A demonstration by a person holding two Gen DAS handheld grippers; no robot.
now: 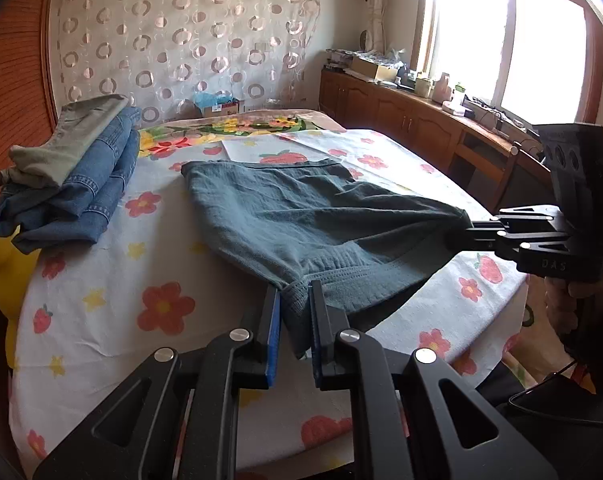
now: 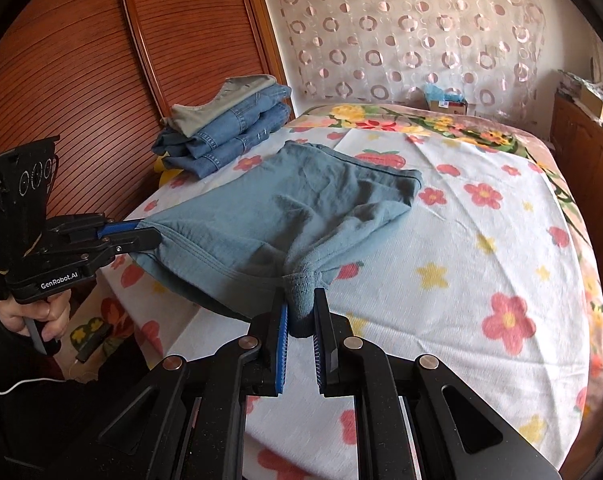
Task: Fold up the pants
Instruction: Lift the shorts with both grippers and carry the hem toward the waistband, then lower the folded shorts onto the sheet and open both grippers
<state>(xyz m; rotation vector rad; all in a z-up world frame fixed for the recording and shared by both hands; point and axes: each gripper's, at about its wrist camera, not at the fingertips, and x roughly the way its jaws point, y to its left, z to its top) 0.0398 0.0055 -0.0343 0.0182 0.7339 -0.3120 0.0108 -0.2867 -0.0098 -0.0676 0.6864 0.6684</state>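
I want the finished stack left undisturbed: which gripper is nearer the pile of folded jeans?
Left. The left gripper grips the teal pants on the side toward the pile of folded jeans; the right gripper grips the pants' far corner, away from it.

Flower-print bedsheet (image 1: pixel 101 280) under the claw, stack of folded jeans (image 1: pixel 85 192) ahead-left topped by 1 grey-green garment (image 1: pixel 65 140), ring-patterned curtain (image 1: pixel 181 40) beyond, cardboard box (image 1: pixel 219 108) far ahead, wooden cabinets (image 1: pixel 401 116) and bright window (image 1: pixel 509 36) ahead-right.
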